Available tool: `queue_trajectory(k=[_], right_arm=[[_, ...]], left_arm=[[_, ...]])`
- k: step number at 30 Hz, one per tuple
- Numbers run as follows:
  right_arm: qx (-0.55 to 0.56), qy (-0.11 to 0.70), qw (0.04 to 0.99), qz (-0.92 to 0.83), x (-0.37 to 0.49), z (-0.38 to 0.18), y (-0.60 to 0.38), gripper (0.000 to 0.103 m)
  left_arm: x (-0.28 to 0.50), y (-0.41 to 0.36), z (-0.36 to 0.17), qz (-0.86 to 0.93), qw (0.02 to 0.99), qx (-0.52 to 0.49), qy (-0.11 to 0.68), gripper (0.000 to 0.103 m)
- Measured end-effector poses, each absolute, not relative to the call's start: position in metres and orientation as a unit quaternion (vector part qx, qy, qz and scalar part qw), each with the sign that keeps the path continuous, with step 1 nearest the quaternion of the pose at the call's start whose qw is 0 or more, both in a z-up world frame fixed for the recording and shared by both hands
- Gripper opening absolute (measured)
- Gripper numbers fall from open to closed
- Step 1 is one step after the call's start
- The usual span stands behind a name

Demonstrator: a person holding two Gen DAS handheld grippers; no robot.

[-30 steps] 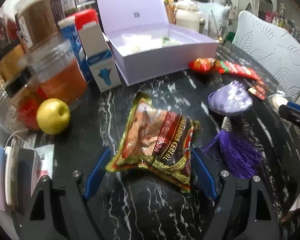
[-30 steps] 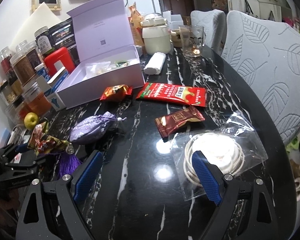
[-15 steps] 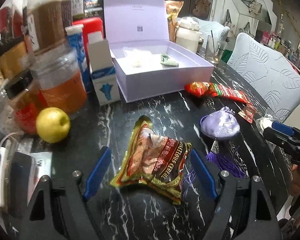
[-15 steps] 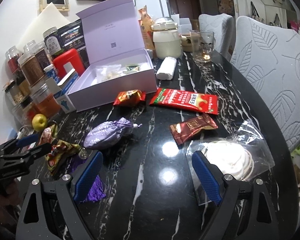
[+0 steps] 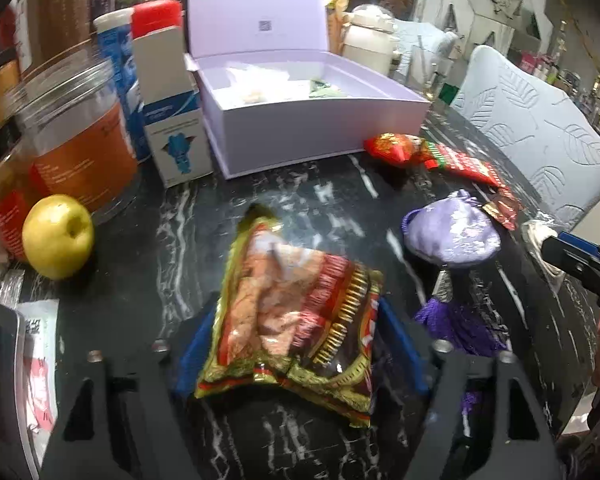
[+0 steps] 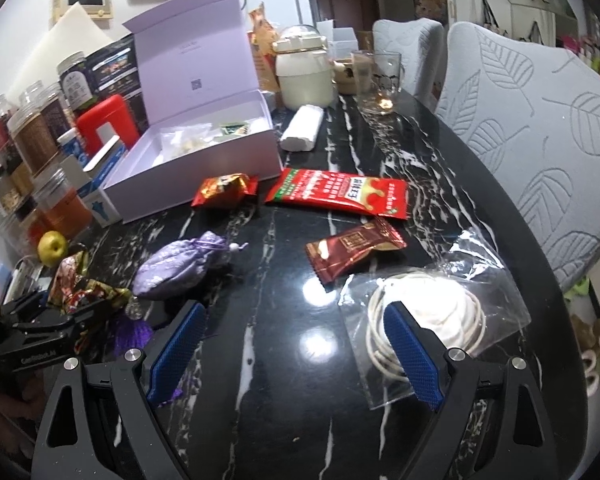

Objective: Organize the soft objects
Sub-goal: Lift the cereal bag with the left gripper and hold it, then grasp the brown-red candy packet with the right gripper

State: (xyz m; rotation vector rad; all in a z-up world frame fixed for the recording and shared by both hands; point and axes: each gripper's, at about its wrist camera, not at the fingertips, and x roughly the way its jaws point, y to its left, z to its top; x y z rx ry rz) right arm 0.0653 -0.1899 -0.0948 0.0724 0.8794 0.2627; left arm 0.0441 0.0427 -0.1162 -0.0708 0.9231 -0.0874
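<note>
Tabletop: black marble with white veins, curved edge at right beside two leaf-patterned grey chairs.
Left edge: crowded with jars, a carton and a yellow apple.
Open room: bare stone in the middle, between the lilac box and the near rim.
Lilac box: lid up, far left of centre, white packets lying inside.
Left gripper: blue fingers closing on either side of the snack bag, pads close against its crumpled sides; firm contact hard to judge.
Snack bag: red and gold, on the near tabletop, just beside the purple tassel.
Lilac pouch: apart from the bag, left of centre.
Right gripper: fingers spread wide, nothing between them, over bare stone.
Clear bag of white cord: under the right finger.
Red wrappers: loose, in front of the box.
</note>
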Motion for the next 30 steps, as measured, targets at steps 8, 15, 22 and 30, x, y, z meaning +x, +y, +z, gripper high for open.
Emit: queue_trajectory(k=[8, 15, 22, 30], right_arm=[[0.042, 0.426, 0.898, 0.105, 0.078, -0.096, -0.203, 0.092], [0.056, 0.430, 0.895, 0.109, 0.103, -0.102, -0.201, 0.091], [0.062, 0.458, 0.883, 0.082, 0.134, -0.117, -0.198, 0.082], [0.006, 0.450, 0.891, 0.055, 0.147, -0.122, -0.183, 0.055]], left_arm=[[0.051, 0.036, -0.109, -0.038, 0.902, -0.039, 0.428, 0.055], [0.054, 0.040, -0.093, -0.027, 0.911, -0.049, 0.408, 0.055], [0.058, 0.043, -0.079, -0.013, 0.922, -0.066, 0.381, 0.055], [0.066, 0.049, -0.087, -0.013, 0.918, -0.088, 0.387, 0.055]])
